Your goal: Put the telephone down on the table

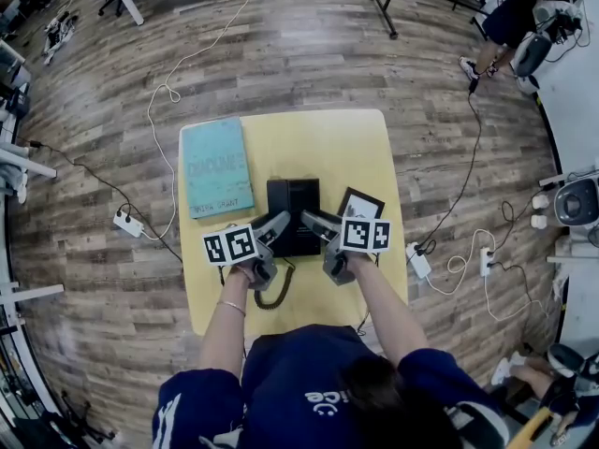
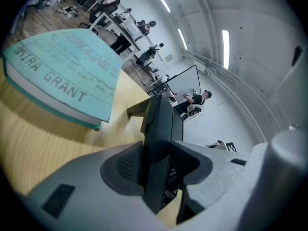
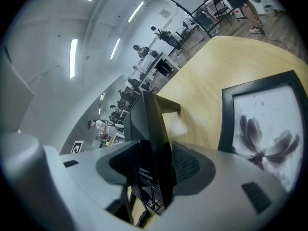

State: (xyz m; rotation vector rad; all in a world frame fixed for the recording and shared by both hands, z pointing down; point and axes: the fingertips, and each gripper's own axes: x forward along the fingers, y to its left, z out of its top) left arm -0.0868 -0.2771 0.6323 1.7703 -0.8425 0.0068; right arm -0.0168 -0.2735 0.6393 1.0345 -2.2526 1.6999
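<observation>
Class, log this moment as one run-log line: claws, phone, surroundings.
left claw: shut on phone | right claw: shut on phone | phone: over table, between book and picture

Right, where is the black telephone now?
Head view: the black telephone is at the centre of the yellow table, in the left claw and right claw, teal book to its left, black-framed flower picture to its right.

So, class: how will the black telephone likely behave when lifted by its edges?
Probably stiff: the telephone holds shape clamped between left gripper and right gripper. Its coiled cord looks floppy, likely to trail. Smooth casing may slip.
</observation>
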